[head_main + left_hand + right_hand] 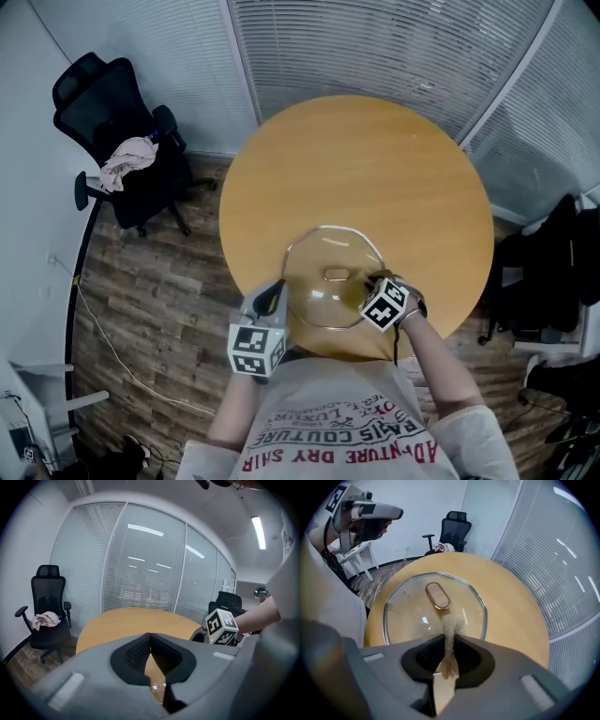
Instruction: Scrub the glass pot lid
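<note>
**On the round counter (pixel 375 159), one glass lid (pixel 408 616) met by one scrub pad (pixel 450 632)**

Between the jaws of the right tongs (pixel 449 637) a single beige, fibrous scrub pad is pinched. The pad's long axis is carried straight out along the jaws, and its frayed free end is pointed at the lid's handle (pixel 437 596). The end is seen at the near tip of that handle, though contact cannot be confirmed.

The left tongs (pixel 150 637) are pressed together with nothing gripped. In the right gripper view they are held well above the lid and to its left. One marker cube (pixel 386 305) is carried on the right tongs and a second on the left.

The one lid is laid flat on the counter, handle side up, close to the edge nearest the person. Its outline is rounded with flattened sides and a metal rim. The one oblong handle is set at the centre, with its long axis running left to right in the head view and almost in line with the pad in the right gripper view.

Beyond the counter, two black office chairs (pixel 47 602) are seen in the left gripper view. One pale cloth (pixel 129 161) is draped on the seat of the chair to the left. The glass walls are covered with closed blinds (pixel 375 47).
</note>
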Motion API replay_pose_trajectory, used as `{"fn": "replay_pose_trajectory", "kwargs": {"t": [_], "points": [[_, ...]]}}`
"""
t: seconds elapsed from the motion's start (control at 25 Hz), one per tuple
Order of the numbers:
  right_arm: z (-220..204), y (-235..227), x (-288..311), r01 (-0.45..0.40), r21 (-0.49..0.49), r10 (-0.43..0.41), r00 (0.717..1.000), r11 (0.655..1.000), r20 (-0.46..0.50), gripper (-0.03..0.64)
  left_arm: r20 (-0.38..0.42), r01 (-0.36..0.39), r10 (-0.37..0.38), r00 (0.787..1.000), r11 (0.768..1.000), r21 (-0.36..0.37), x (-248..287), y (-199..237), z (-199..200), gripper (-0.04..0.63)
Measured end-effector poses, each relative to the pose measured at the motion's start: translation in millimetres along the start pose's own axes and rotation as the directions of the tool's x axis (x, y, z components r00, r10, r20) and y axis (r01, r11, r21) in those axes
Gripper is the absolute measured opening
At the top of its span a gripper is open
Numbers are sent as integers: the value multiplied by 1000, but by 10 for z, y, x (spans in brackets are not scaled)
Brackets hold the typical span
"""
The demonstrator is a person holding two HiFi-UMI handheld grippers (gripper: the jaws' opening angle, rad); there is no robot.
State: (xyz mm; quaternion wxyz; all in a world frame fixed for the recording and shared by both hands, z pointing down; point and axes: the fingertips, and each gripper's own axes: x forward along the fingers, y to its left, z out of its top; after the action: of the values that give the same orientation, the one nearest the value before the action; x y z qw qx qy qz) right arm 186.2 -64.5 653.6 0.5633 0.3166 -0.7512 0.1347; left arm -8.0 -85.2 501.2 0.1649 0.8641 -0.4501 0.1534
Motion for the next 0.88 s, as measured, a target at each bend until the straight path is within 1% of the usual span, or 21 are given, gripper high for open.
{"fn": "replay_pose_trajectory", "kwargs": {"t": [0.16,0.28,0.4,0.52,0.68,0.8,0.88], "points": [[91,-339,108,0,-71,4,998,997,63,60,-33,-36,36,999,999,-6,109,-86,-43,8],[285,-508,244,-5,-145,21,994,989,104,60,-57,-64,64,996,998,-6,116,-98,-91,8],[527,-654,372,-5,-213,37,988,977,147,60,-55,-91,90,994,996,-14,153,-71,-78,8],[721,-757,493,-1,-268,51,982,963,180,60,-41,-101,101,994,995,-4,220,-78,-33,8],[888,-847,658,-1,-302,64,978,953,198,60,-14,-120,120,993,993,-7,249,-74,-14,8],[929,-838,741,-24,-311,93,973,950,210,60,-31,-138,137,990,990,-19,254,-84,-84,8],[927,-792,788,-34,-345,110,973,938,204,60,-46,-148,147,988,989,-27,249,-61,-143,8]]}}
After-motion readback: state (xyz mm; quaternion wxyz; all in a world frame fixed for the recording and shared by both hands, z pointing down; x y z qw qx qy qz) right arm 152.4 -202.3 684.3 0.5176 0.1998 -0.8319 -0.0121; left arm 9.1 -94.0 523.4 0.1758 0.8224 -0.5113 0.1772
